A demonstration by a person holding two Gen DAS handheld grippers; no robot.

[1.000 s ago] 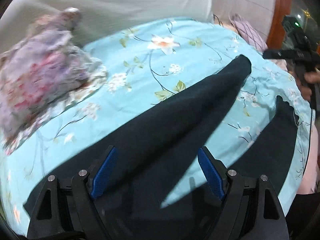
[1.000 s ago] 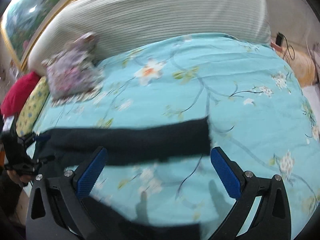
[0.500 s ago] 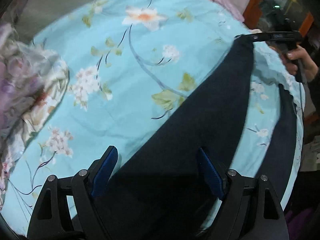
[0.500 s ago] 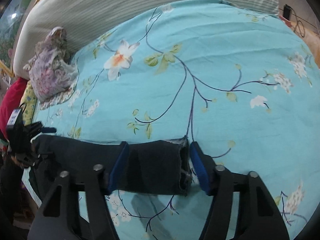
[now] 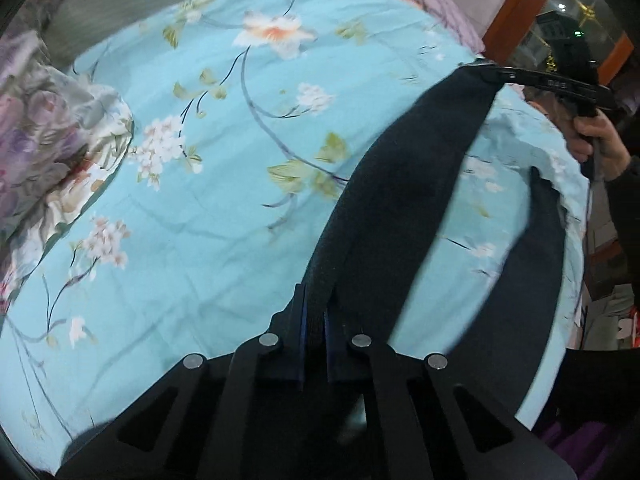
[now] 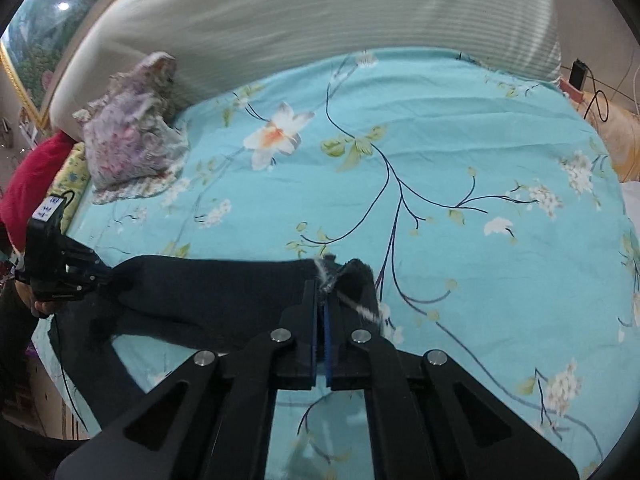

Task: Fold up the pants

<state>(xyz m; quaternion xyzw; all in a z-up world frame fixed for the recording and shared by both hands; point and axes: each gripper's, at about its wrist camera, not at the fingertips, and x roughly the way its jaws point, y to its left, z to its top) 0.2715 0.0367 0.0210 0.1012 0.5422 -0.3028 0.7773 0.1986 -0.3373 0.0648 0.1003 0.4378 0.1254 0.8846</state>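
Pants [image 5: 404, 184] lie dark across the near part of a floral sheet [image 5: 224, 184]; left gripper [image 5: 315, 312] clamped on one end, probably the waist, blurred; right gripper [image 6: 321, 300] clamped on the hem of one leg [image 6: 224, 292]; other leg [image 5: 532, 264] trails at near right edge; bundle [image 6: 132, 152] far left.

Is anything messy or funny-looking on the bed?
Yes. A crumpled floral cloth sits bunched near the headboard, not spread flat. The dark pants lie splayed, one leg pinched at its frayed hem by the right gripper; its other leg trails off the bed's edge.
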